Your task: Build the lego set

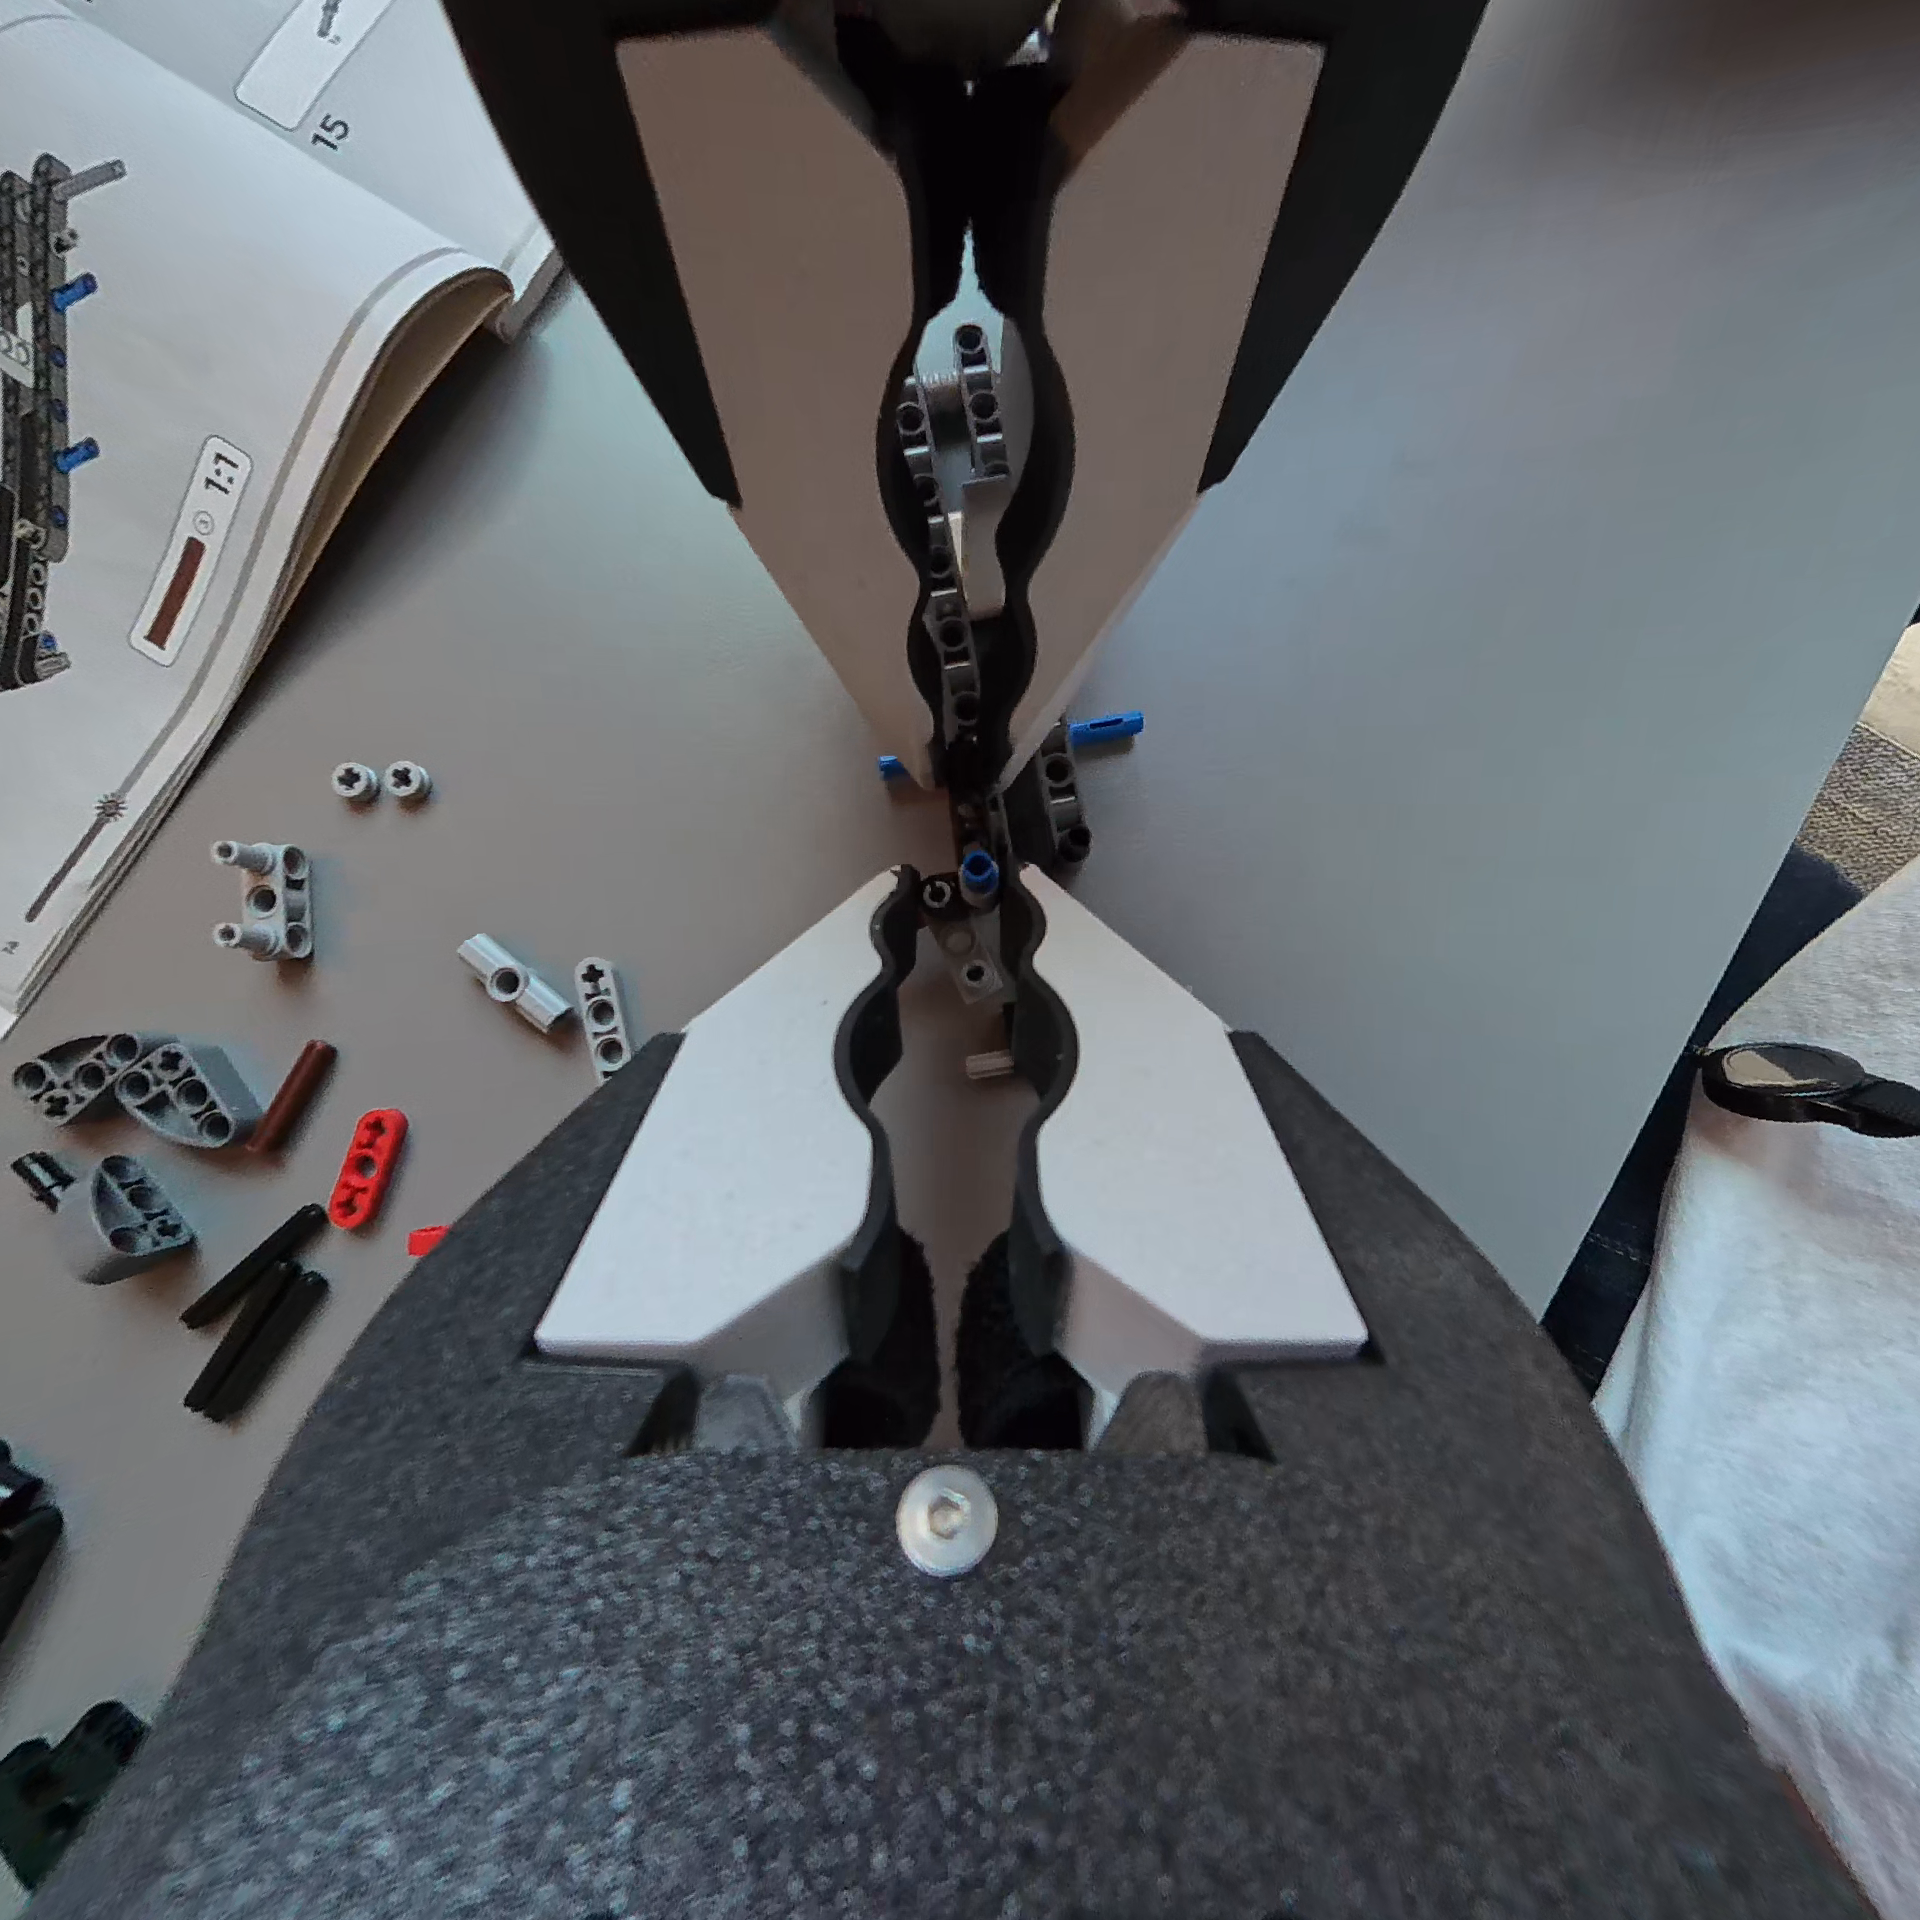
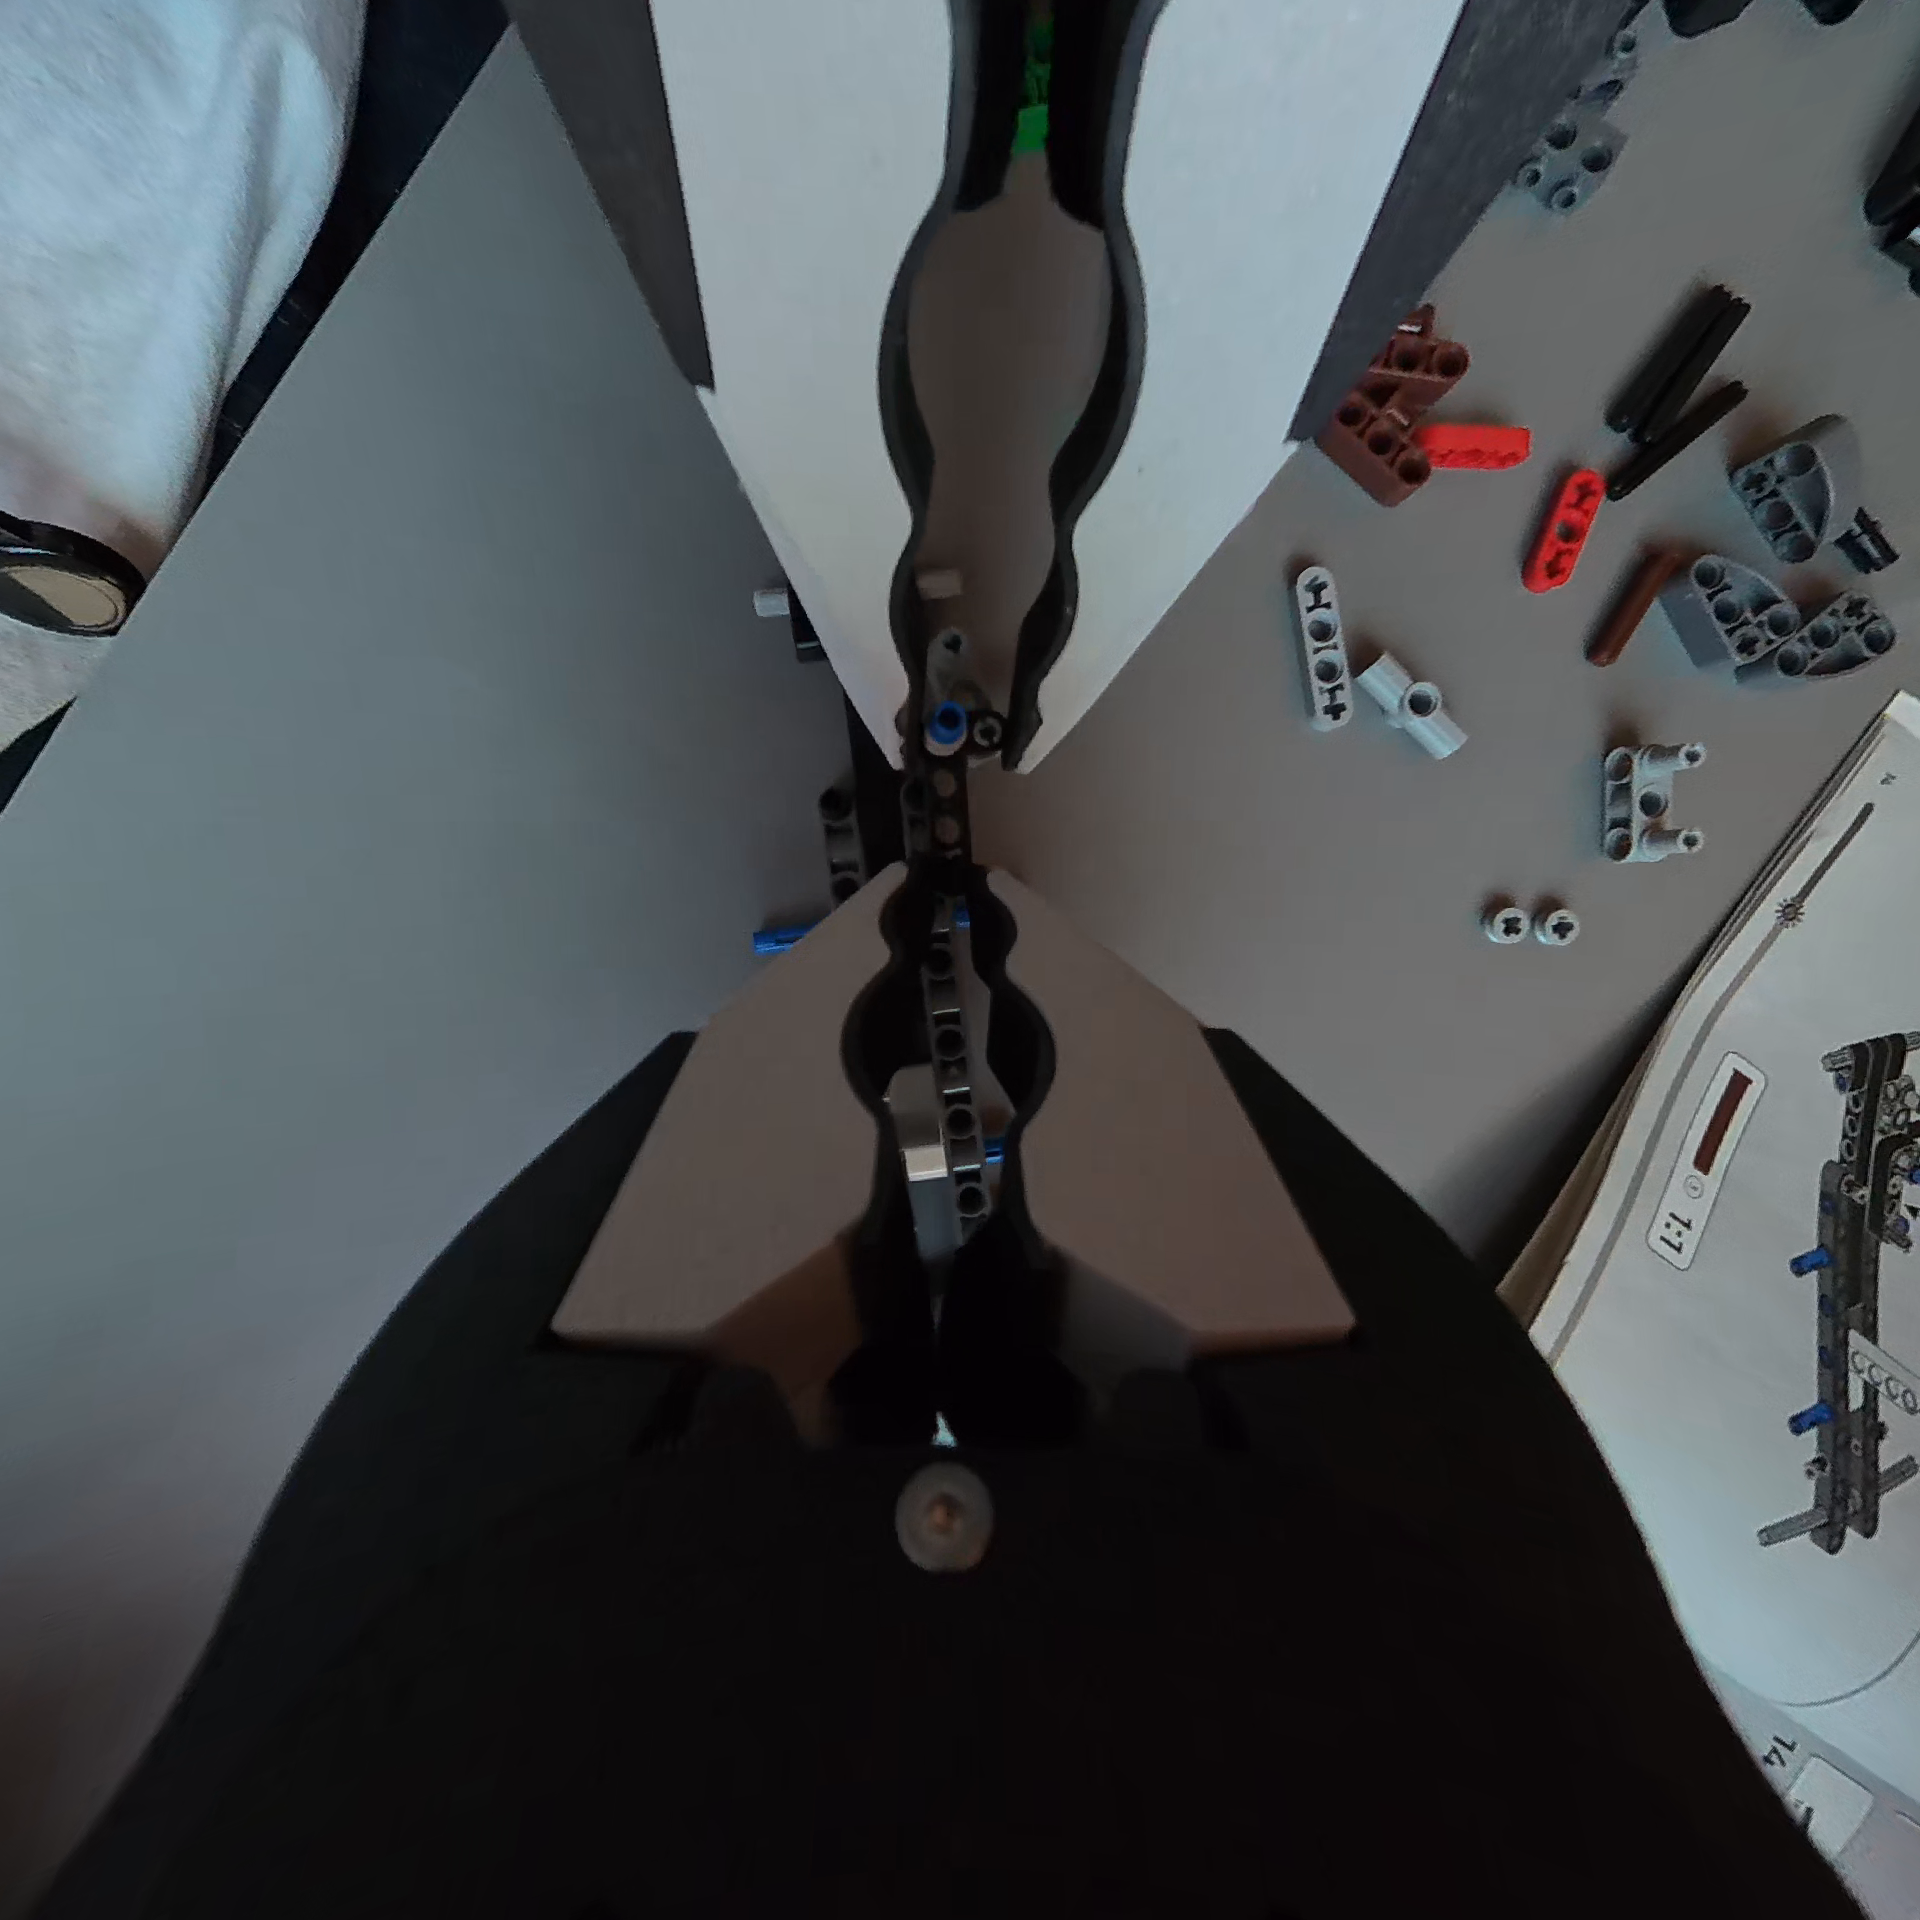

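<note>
Lego assembly (image 1: 961,665) between both tools, seemingly.

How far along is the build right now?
Partly done: a long dark beam assembly with blue pins already exists. In hand: the left gripper and right gripper both clamp it, tip to tip. Left: loose grey, red and black pieces still lie on the table beside the open instruction booklet.

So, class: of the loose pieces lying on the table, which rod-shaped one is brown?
The brown axle beside the grey curved beams; the other rods are black.
</note>
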Available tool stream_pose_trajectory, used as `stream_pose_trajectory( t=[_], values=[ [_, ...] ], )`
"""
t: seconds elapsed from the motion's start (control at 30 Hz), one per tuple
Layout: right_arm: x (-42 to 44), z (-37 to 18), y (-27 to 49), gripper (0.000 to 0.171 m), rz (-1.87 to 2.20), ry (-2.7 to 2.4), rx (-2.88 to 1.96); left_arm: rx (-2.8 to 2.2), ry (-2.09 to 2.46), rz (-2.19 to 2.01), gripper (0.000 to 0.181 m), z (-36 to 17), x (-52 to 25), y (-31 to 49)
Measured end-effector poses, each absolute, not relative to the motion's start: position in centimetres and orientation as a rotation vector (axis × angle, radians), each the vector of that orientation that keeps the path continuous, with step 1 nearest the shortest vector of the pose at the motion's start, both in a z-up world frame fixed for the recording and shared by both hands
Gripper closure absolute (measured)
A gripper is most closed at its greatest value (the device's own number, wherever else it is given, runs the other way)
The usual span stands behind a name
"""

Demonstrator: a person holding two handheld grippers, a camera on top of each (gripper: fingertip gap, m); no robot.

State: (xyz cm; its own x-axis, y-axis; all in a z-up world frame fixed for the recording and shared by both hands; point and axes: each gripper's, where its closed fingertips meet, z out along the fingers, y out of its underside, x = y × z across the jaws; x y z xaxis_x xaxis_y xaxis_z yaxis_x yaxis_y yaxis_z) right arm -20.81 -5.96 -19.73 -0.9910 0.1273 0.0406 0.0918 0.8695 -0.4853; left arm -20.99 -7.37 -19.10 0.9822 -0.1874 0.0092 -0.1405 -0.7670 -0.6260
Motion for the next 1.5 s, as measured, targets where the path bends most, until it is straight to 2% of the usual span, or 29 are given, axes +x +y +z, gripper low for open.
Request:
stream_pose_trajectory(
  t=[0.77,0.97,1.13,1.5],
  values=[
    [-20.8,-19.8,-5.6,0.168,0.781,-2.991,-0.224,-2.456,0.226,-0.070,0.168,-19.1,-21.0,-7.0],
    [-21.0,-18.6,-5.4,0.157,0.739,-2.937,-0.214,-2.471,0.236,-0.054,0.168,-19.2,-20.9,-6.9],
    [-21.1,-18.4,-5.7,0.169,0.704,-2.888,-0.151,-2.481,0.238,-0.027,0.168,-19.2,-21.2,-6.9],
    [-20.9,-18.7,-5.4,0.170,0.799,-2.925,-0.226,-2.465,0.240,-0.044,0.168,-18.8,-21.2,-6.7]
  ],
)
